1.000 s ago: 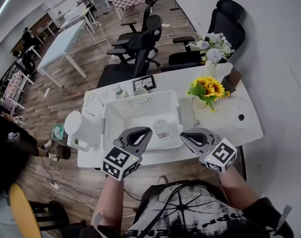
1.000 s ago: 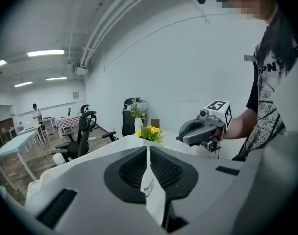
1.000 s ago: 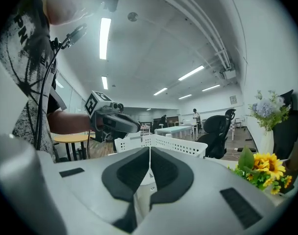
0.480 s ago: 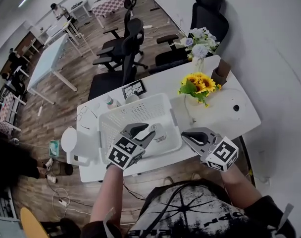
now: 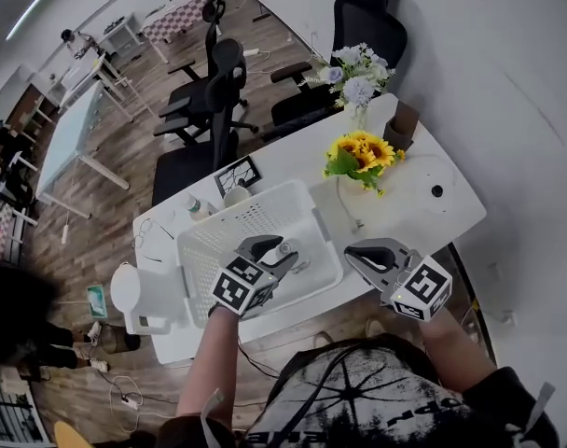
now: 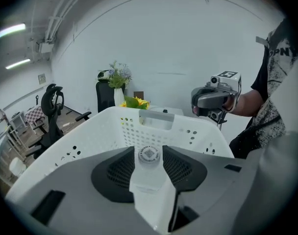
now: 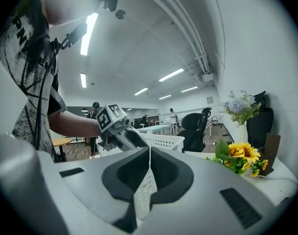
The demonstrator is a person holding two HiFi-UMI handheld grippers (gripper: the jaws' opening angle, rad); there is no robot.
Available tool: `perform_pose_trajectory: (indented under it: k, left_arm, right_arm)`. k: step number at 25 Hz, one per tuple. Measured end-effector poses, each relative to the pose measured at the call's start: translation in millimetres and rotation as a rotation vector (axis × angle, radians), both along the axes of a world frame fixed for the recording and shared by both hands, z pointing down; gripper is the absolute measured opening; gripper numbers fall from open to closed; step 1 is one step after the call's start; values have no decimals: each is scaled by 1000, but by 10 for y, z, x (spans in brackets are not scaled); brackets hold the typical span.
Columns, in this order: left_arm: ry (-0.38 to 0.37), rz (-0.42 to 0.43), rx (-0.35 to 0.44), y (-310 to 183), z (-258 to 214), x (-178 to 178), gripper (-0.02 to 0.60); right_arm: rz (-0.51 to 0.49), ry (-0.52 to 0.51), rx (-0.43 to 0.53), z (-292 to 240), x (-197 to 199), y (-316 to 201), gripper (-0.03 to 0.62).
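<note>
**Left gripper's got the bottle in the basket, right one idle**

Going left to right. A white jug (image 5: pixel 131 293) sits at the desk's (image 5: pixel 293 161) left end. Next to it is the white basket (image 5: pixel 223 241), which takes up most of the near-left part of the desk.

The left gripper (image 5: pixel 278 259) reaches into the basket's near right corner. Its jaws are spread just enough to pinch a small clear bottle (image 6: pixel 149 154) with a white cap, one pad on each side. In the left gripper view the bottle fills the gap between them, cap up. So the bottle is inside the basket, right by its near wall.

The right gripper (image 5: pixel 363 256) hangs over the desk's near edge, just right of the basket. Its jaws are pressed together with nothing in them.

Past that there are sunflowers (image 5: pixel 363 150) mid-desk, a vase of pale flowers (image 5: pixel 352 75) at the far edge, a brown box (image 5: pixel 400 125) beside them, and a round white disc (image 5: pixel 431 190) toward the right end.
</note>
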State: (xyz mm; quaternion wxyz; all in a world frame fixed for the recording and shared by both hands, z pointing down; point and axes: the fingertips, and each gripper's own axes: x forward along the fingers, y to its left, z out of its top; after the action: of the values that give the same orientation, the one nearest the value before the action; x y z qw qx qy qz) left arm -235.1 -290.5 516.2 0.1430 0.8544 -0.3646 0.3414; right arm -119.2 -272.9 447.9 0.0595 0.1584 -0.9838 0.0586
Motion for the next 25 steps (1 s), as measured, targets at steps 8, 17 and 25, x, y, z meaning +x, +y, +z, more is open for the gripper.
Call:
perform_pose_trajectory:
  k: [8,17,25]
  left_arm:
    - [58,44,0,-54,122,78,178]
    - [97,60,68,-61,79,98,161]
    - [102,51,72,-61,81,91,156]
  right_arm:
    - [37,27,-12,64,10,-31,24]
    - [50,50,-25,112,-6,-34,24]
    - [46,56,-19,105,-12,-38,23]
